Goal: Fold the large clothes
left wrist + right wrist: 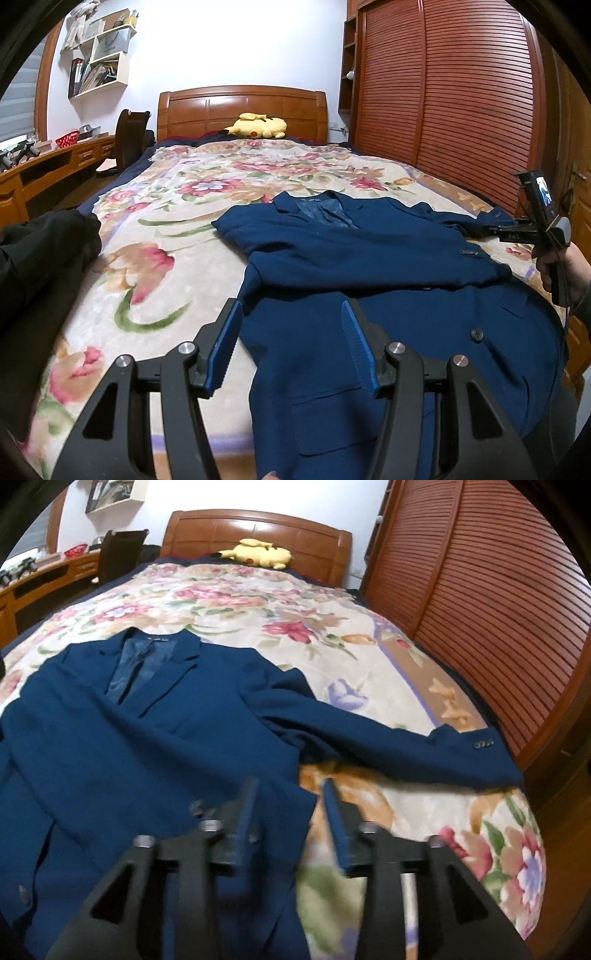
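Left hand-held gripper [291,332] hangs wide open over the hem of the navy blue suit jacket [369,266], which lies collar-up toward the top of the frame on the floral bedspread [155,221]. Right hand-held gripper [290,805], also open and empty, is nearer the outstretched sleeve [406,749], whose full length only its own view shows.
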The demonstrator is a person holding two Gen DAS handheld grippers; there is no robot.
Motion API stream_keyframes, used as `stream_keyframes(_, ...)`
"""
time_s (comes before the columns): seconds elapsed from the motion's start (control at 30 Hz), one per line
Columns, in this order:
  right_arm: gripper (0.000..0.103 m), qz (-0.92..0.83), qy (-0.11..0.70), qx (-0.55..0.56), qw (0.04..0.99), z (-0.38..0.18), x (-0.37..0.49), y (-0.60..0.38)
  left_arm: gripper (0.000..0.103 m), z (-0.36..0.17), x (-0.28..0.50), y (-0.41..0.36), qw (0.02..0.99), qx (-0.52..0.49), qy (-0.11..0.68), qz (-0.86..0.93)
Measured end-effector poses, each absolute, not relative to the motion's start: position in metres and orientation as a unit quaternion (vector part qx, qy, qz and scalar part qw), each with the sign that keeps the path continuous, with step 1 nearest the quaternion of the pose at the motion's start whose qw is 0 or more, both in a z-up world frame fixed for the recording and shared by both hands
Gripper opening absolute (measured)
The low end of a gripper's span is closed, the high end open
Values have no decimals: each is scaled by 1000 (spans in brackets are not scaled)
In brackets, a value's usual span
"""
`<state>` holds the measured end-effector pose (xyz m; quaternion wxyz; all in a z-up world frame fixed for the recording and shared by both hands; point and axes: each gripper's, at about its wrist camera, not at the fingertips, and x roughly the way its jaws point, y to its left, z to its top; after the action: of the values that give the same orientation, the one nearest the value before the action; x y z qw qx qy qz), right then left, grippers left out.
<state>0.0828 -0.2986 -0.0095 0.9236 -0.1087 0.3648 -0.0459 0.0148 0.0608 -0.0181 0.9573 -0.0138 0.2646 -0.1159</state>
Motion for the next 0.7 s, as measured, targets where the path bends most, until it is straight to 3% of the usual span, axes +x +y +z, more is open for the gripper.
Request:
stream_keyframes(0.03,55,-40,362,-105,926,-9,80,-298,55,-18,15,61,957,-14,264,-117)
stream_keyframes(0.13,58,-14,359,-98,928,-10,70,-292,55,-16,14,59,958,-16,261,-119)
stream_keyframes(0.7,58,51,400,-109,909,-53,55,-262,55,-9,17,24,959,7,247,-139)
